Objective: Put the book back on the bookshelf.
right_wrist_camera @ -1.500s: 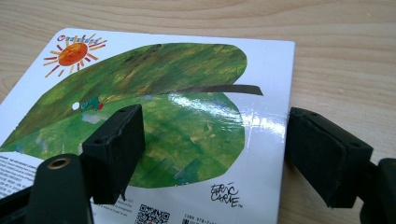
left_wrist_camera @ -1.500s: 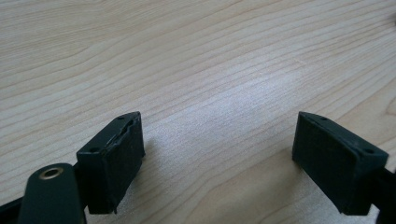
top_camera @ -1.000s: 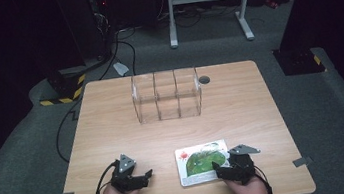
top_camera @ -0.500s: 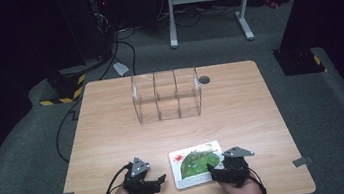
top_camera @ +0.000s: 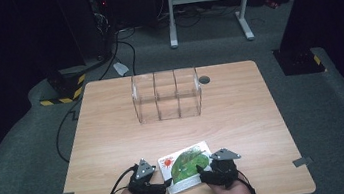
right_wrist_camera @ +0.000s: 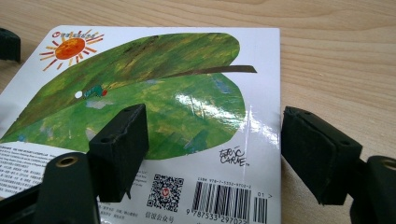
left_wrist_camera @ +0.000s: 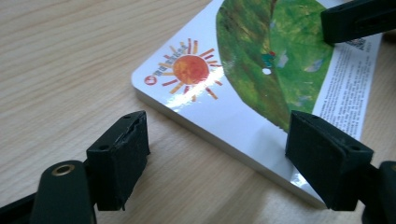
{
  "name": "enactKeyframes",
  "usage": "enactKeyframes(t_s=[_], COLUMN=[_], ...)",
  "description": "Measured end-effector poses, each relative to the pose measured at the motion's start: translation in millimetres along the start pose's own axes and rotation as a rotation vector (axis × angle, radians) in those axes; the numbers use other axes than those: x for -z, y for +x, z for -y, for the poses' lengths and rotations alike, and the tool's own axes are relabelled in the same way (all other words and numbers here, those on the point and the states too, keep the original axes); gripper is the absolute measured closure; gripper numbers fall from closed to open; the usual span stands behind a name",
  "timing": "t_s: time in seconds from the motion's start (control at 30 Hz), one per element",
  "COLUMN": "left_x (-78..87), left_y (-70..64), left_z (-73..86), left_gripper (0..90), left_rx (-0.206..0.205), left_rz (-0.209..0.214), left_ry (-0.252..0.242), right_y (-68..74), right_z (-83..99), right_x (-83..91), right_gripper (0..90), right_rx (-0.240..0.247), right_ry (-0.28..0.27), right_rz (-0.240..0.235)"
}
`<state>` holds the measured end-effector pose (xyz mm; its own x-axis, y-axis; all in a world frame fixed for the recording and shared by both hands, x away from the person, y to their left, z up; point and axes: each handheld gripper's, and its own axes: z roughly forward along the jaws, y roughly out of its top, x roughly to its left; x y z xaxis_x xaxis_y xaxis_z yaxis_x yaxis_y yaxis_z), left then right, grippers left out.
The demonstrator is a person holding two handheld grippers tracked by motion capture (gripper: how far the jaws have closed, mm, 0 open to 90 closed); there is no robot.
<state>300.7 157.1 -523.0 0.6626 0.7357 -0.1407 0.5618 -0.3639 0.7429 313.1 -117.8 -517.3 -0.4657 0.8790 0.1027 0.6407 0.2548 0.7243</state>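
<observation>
Room: dark, with grey carpet around the wooden table (top_camera: 114, 135); a white metal stand (top_camera: 208, 1) behind it, cables on the floor at the far left.
Far part of the table: a clear plastic organizer (top_camera: 167, 95) with three compartments stands near the middle of the far edge; a small dark round grommet (top_camera: 204, 79) just beside it on the right.
Book: a picture book (top_camera: 185, 167) lies flat, back cover up, close to the near edge, about midway between the left and right edges. The cover shows a large green leaf, an orange sun at one corner, and a barcode and QR code.
Left gripper: the left gripper (left_wrist_camera: 233, 154) sits at the near edge, at the book's left side. Jaws spread wide, gripping nothing; one jaw over bare wood beside the sun corner, the other over the book's near edge. Whether it touches the cover, I cannot tell.
Right gripper: the right gripper (right_wrist_camera: 212, 149) sits at the book's right side. Jaws spread wide, gripping nothing; one over the leaf, the other past the book's edge over the wood.
Relation: the book lies between the two grippers, each held in a hand at the near edge.
</observation>
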Motion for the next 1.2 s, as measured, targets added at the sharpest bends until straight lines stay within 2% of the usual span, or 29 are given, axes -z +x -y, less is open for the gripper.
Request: enactKeyframes(t_s=[0.13,0.27,0.47,0.57,0.63,0.67,0.77,0.83,0.9,0.93,1.0,1.07,1.13,1.2], left_x=[-1.2,-0.6,1.0,-0.9,-4.5,-6.1,-5.3,-0.1,10.0,10.0,10.0,8.5,5.4,4.0], left_y=[-1.1,-0.1,10.8,18.9,25.5,26.6,25.4,22.2,16.0,16.0,11.9,9.3,6.2,7.3], left_z=[-0.2,-0.3,-0.9,-3.0,-7.1,-8.9,-8.7,-6.5,-0.2,-0.2,4.2,6.8,4.9,3.4], left_gripper=[21.6,19.6,18.2,18.8,20.4,20.9,23.1,24.4,24.8,24.9,24.3,24.6,24.6,24.4], left_rx=[0.007,0.015,0.034,0.062,0.097,0.097,0.080,0.072,0.077,0.077,0.083,0.093,0.099,0.107], left_rz=[0.017,-0.009,-0.044,-0.051,-0.051,-0.058,-0.072,-0.083,-0.079,-0.079,-0.069,-0.046,-0.073,-0.079], left_ry=[0.006,0.008,0.006,-0.007,-0.021,-0.021,-0.023,-0.025,-0.031,-0.031,-0.001,-0.021,-0.022,-0.024], right_y=[1.1,6.1,13.7,16.4,15.8,14.9,14.4,15.1,18.0,18.0,23.5,24.4,25.6,25.7], right_z=[-0.6,-2.0,-5.5,-9.5,-10.8,-11.0,-10.4,-8.2,-1.4,-1.4,4.0,4.5,3.2,0.1], right_x=[-1.8,-5.7,-13.2,-17.4,-19.8,-20.5,-16.5,-12.0,-5.7,-5.7,-0.5,0.0,-0.8,-3.7], right_gripper=[24.1,23.9,23.0,21.6,19.2,19.1,23.6,23.4,23.2,23.2,22.7,22.9,22.6,22.2], right_rx=[-0.008,-0.014,-0.021,-0.012,-0.002,0.002,0.012,0.028,0.026,0.026,0.026,0.029,0.015,0.009], right_ry=[0.002,0.001,0.000,0.009,0.017,0.017,0.017,0.017,0.021,0.021,0.027,0.027,0.036,0.040], right_rz=[-0.015,-0.028,-0.053,-0.069,-0.087,-0.094,-0.094,-0.081,-0.089,-0.089,-0.088,-0.084,-0.076,-0.073])
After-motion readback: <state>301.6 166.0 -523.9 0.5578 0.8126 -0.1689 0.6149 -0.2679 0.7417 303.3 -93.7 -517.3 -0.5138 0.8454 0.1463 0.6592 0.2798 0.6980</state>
